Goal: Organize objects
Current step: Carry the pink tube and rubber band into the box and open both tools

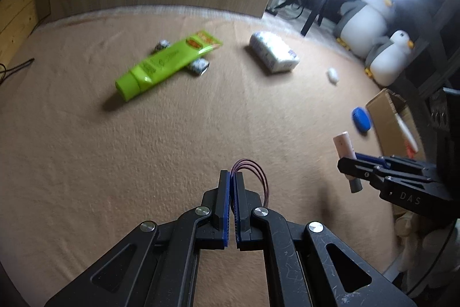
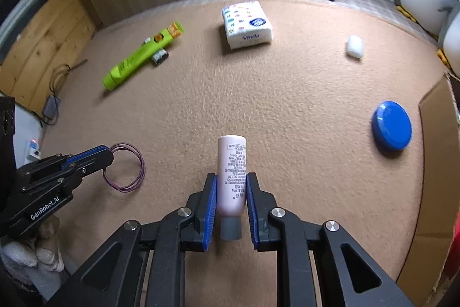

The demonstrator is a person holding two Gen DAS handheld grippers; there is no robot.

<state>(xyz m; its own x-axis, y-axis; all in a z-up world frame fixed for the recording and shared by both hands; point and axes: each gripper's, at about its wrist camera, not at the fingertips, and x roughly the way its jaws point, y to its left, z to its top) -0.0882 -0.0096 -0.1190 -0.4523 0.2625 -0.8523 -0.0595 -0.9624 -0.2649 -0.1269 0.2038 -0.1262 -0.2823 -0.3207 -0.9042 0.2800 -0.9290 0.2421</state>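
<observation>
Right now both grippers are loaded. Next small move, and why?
Probably carry the right gripper, shut on the pink tube, right to the cardboard box: it's closest. The left gripper pinches purple hair ties and can follow.

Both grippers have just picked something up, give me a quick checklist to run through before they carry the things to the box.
1. Left gripper shut on the purple hair ties: ok, pinched at the fingertips, loops hanging free.
2. Right gripper shut on the pink tube: ok, pads press both sides.
3. Tube held centred: not ok, grey cap end sits low between the pads, most of the body sticks out ahead.
4. Cardboard box open and reachable: ok, at the right edge.
5. Blue lid clear of the path: cannot tell, it lies just beside the box.
6. Room inside the box: cannot tell.
</observation>
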